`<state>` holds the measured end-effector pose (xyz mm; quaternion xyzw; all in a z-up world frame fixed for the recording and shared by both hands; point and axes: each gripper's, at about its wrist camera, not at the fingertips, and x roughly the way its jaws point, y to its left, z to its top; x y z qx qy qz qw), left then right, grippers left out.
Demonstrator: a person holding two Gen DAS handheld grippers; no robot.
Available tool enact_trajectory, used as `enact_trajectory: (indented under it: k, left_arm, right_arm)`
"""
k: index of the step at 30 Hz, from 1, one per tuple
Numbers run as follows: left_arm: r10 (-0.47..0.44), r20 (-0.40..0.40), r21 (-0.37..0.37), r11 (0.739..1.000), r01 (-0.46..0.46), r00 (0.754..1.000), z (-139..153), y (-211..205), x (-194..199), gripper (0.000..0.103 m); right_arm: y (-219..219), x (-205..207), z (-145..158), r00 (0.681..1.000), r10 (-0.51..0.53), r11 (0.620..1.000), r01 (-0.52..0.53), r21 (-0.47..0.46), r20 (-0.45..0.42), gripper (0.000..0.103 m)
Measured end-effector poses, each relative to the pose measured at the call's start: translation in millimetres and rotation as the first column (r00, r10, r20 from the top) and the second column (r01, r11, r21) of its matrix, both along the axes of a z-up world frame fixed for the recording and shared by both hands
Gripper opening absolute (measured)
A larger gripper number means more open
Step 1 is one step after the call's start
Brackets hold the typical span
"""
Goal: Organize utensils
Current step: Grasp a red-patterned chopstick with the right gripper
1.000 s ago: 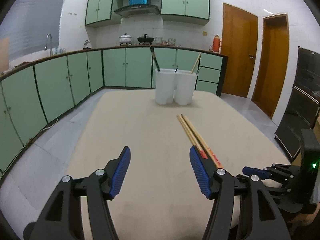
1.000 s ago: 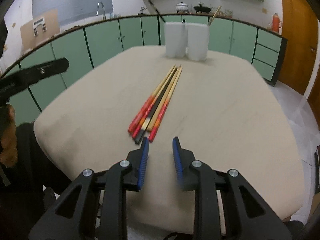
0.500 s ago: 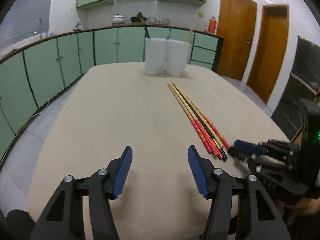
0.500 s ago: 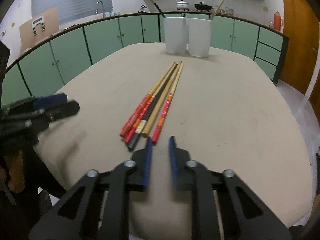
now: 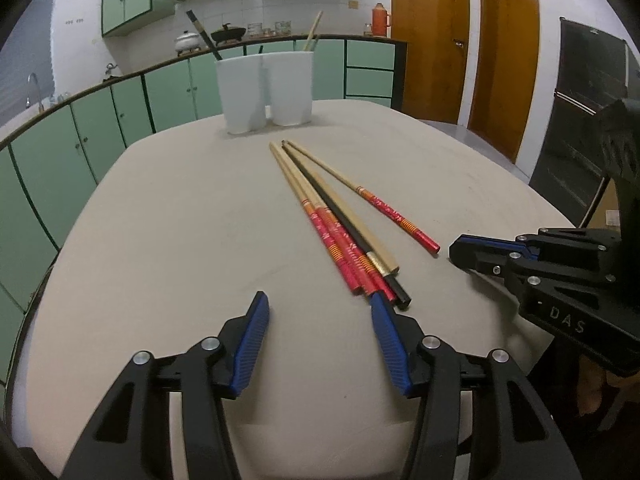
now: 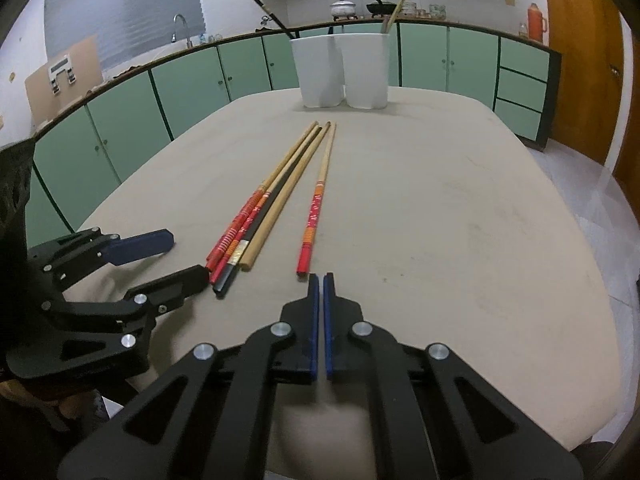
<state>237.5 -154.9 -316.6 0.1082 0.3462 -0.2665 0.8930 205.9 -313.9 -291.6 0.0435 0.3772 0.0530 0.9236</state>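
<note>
Several chopsticks lie bundled [image 5: 340, 240] [image 6: 260, 216] on the beige table [image 5: 180, 220], with red and black near ends. One red-ended chopstick [image 5: 384, 208] [image 6: 316, 208] lies apart to their right. My left gripper [image 5: 320, 308] [image 6: 188, 258] hangs low over the table, its jaws closing with nothing between them; the bundle's ends lie at its right fingertip. My right gripper [image 6: 319, 276] [image 5: 454, 248] is shut and empty, its tips just behind the single chopstick's red end. Two white cups [image 5: 264, 92] [image 6: 344, 72] at the far edge hold a dark and a wooden chopstick.
Green kitchen cabinets [image 5: 80, 140] run behind and to the left of the table. Two brown doors [image 5: 468, 40] and a dark appliance [image 5: 588, 120] stand on the right. The person's hand [image 6: 24, 392] holds the left gripper at the table's near left corner.
My right gripper has shut fully, and the single chopstick now lies apart from the bundle. The left gripper has come down toward the bundle's near ends and narrowed slightly.
</note>
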Motion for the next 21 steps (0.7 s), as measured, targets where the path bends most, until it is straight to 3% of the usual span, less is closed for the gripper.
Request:
enact_trajectory:
  k: [15, 21]
  left_arm:
    - [-0.002, 0.003, -0.005, 1.0, 0.002, 1.0, 2, 2, 2, 0.053]
    - [0.016, 0.005, -0.005, 1.0, -0.016, 1.0, 0, 2, 7, 0.051]
  right_arm:
    - [7, 8, 0, 0.999, 0.048, 0.999, -0.048, 0.005, 0.002, 0.016]
    - [11, 16, -2, 0.999, 0.037, 0.999, -0.037, -0.031, 0.01, 0.013]
